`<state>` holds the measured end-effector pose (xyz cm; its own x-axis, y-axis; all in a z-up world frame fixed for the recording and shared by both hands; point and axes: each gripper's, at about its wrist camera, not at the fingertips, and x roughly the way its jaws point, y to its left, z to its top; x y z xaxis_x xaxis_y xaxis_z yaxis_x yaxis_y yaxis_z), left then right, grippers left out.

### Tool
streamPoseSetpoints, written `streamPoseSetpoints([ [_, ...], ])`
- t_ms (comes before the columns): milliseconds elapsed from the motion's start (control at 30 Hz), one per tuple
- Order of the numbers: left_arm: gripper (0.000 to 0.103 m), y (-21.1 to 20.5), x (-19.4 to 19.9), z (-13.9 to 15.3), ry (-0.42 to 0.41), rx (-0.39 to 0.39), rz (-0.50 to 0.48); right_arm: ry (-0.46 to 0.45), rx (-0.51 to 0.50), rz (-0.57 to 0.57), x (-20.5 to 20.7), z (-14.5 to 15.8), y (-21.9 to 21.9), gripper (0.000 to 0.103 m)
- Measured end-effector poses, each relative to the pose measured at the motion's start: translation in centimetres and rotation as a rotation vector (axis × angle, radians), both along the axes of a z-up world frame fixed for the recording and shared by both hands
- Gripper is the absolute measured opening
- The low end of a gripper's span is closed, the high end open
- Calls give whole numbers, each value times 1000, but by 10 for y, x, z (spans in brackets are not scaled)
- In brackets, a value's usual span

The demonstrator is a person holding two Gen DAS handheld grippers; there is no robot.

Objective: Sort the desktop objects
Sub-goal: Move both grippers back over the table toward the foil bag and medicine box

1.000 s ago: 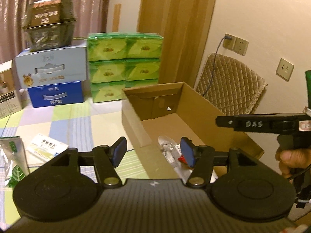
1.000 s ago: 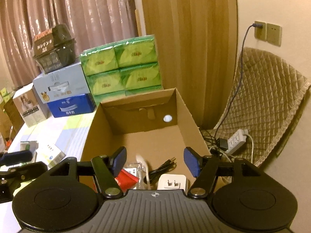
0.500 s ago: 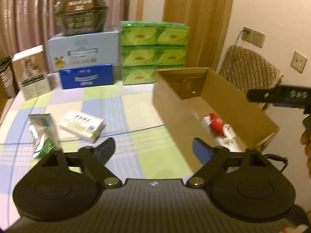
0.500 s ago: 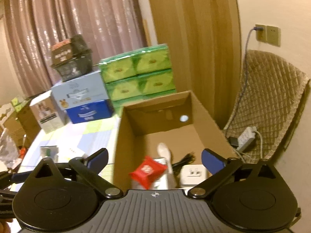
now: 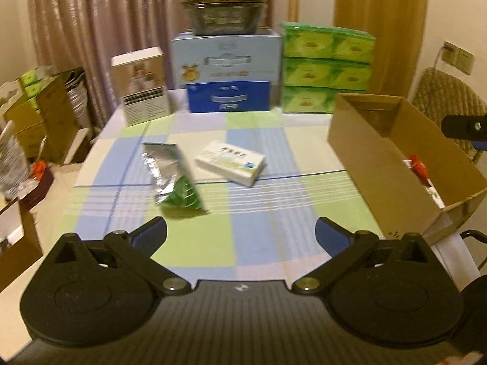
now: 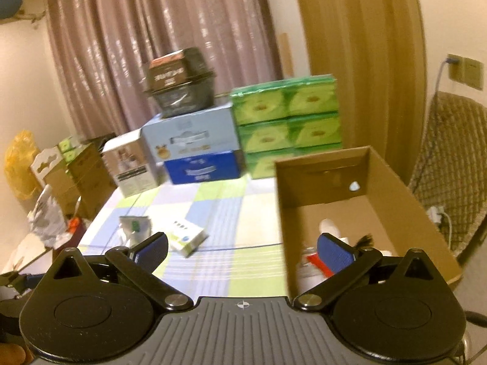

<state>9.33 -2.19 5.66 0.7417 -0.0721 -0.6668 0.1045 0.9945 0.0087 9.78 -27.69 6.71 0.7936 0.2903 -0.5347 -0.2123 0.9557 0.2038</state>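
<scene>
Left hand-held gripper (image 5: 240, 232) has just spread wide, empty, swung off the brown cardboard box (image 5: 377, 164) over the checked bench (image 5: 258, 213). Right hand-held gripper (image 6: 242, 251) gapes empty too, backed off the box.

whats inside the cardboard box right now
In the cardboard box: a red packet, a white item and a dark cord end. The near wall and right gripper hide the rest.
</scene>
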Motion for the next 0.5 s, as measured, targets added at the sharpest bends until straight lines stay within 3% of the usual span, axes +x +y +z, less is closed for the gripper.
streamPoseSetpoints([
  [300,102,40,-9,-1,32,-22,103,19,-38,74,1,-10,44,101],
  [500,102,54,-10,-5,43,11,149,36,-66,112,9,-22,64,101],
])
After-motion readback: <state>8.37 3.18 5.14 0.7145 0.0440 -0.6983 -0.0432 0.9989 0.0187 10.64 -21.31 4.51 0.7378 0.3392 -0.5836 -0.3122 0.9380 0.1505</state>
